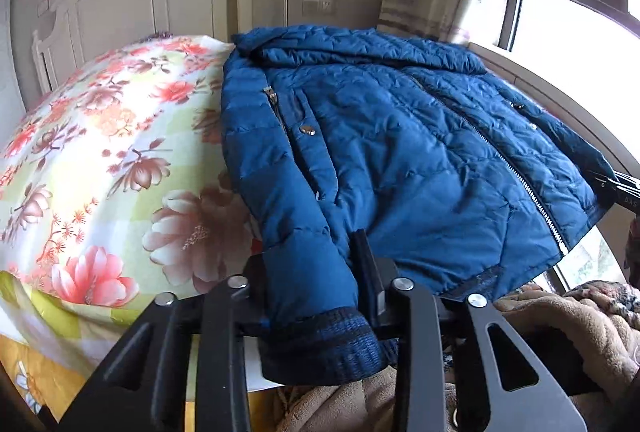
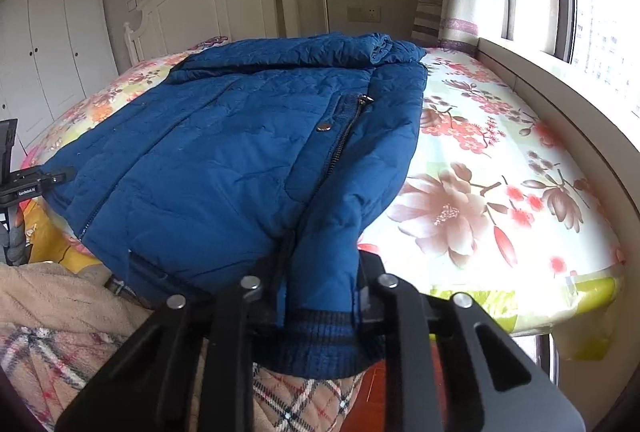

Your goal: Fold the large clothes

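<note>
Blue jacket (image 1: 400, 152) spread on floral bed (image 1: 100, 152); each sleeve cuff clamped between narrowed fingers of left gripper (image 1: 316, 296), right gripper (image 2: 320, 296).

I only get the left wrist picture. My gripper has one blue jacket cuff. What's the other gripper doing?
Observer: The right gripper is clamped on the other knit cuff of the blue jacket.
Operator: Is there bed left on that side?
Observer: Yes, bare floral bedsheet runs from the jacket to the window ledge.
Operator: What's under that cuff?
Observer: A plaid fabric lies below it.
</note>
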Demonstrator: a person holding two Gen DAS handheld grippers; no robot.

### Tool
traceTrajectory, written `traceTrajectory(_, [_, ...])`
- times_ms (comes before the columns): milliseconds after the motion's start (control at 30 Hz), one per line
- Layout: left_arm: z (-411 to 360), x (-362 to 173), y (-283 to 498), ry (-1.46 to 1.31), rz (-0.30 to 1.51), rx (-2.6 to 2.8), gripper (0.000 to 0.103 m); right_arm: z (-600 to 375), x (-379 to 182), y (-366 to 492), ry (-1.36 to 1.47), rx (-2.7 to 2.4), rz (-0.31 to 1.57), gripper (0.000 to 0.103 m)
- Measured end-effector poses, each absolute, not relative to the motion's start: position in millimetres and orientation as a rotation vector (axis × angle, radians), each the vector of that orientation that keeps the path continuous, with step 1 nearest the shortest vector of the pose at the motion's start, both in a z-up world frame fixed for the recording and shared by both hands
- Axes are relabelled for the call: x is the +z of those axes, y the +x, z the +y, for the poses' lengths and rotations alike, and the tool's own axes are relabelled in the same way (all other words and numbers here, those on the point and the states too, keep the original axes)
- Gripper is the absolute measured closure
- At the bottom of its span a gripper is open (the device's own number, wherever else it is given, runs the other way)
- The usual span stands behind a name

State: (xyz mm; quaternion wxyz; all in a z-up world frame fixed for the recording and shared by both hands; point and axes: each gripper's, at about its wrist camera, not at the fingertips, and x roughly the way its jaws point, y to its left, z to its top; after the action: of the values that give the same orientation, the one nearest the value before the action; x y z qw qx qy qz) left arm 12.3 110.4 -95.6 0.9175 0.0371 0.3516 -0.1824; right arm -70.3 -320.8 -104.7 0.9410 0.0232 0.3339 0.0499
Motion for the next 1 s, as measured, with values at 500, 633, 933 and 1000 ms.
traceTrajectory(500, [162.1,35.3,-81.1,-0.042,0.422,-0.438,0.078,-308.3,42.3,-176.3,0.079,0.25,0.339,0.088])
traceTrajectory(633, [150.4,73.0,-14.6,-0.064,0.391,-0.462,0.078,-308.6,79.6,-100.7,0.038,0.226,0.334,0.088])
traceTrajectory(933, [145.3,93.7,290.0,-0.535,0.791,-0.475,0.068,-396.8,72.4,196.9,0.514,0.174,0.637,0.072])
traceTrajectory(1000, [165.7,81.3,336.6,-0.627,0.843,-0.427,0.064,-424.2,54.8,224.2,0.667,0.175,0.65,0.054])
